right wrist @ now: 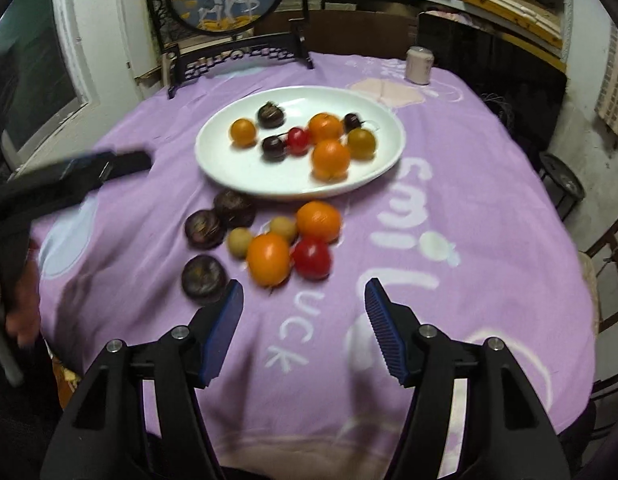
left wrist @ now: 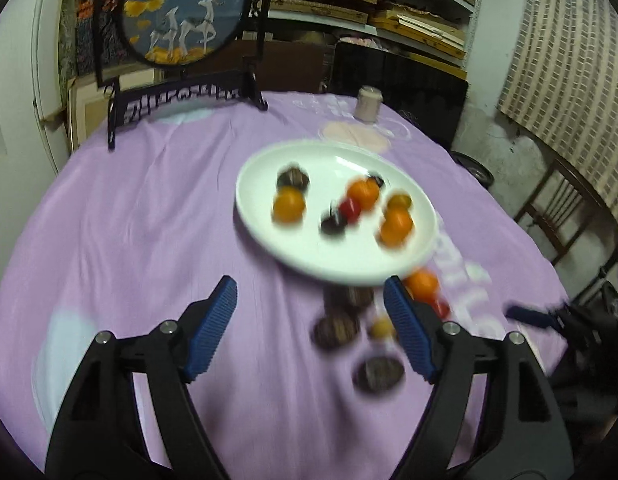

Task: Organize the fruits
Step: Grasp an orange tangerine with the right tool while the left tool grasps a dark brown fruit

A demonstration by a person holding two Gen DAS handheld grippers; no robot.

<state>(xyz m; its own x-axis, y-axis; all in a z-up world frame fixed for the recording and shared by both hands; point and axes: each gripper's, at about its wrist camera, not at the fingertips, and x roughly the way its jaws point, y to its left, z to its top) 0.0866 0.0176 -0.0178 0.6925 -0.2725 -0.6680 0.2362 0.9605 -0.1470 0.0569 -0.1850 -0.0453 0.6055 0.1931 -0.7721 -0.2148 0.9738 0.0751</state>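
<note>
- Fruit everywhere, and we are hovering over the round surface under its lilac printed cloth (right wrist: pixel 489 200) with both claws empty.
- Our left claw (left wrist: pixel 311 326) stands with its blue ribbed pads wide apart, nothing between them; that view is badly smeared.
- Our right claw (right wrist: pixel 305 330) is parted too, only bare cloth showing in the gap.
- On the white oval ceramic plate (right wrist: pixel 237 168) we count about eight pieces already: small oranges, a red cherry tomato, dark round fruits, a yellow-green one.
- Loose on the cloth just in front of the plate: a glossy orange tangerine (right wrist: pixel 267 259), touching a shiny red tomato (right wrist: pixel 312 258), with a second round orange fruit (right wrist: pixel 318 221) behind them.
- Two small pale yellow round fruits (right wrist: pixel 240 242) sit in the middle of that cluster, and three dark purple flattish fruits (right wrist: pixel 204 279) lie to its left.
- We judge them all light, round and ready to roll; the tomato looks soft-skinned and bruisable, so a gentle squeeze.
- Best hold, we reckon: pads across the widest middle of each fruit, coming down from above.
- The near dark fruit stands a little apart from its neighbours, the easiest first pick for us.
</note>
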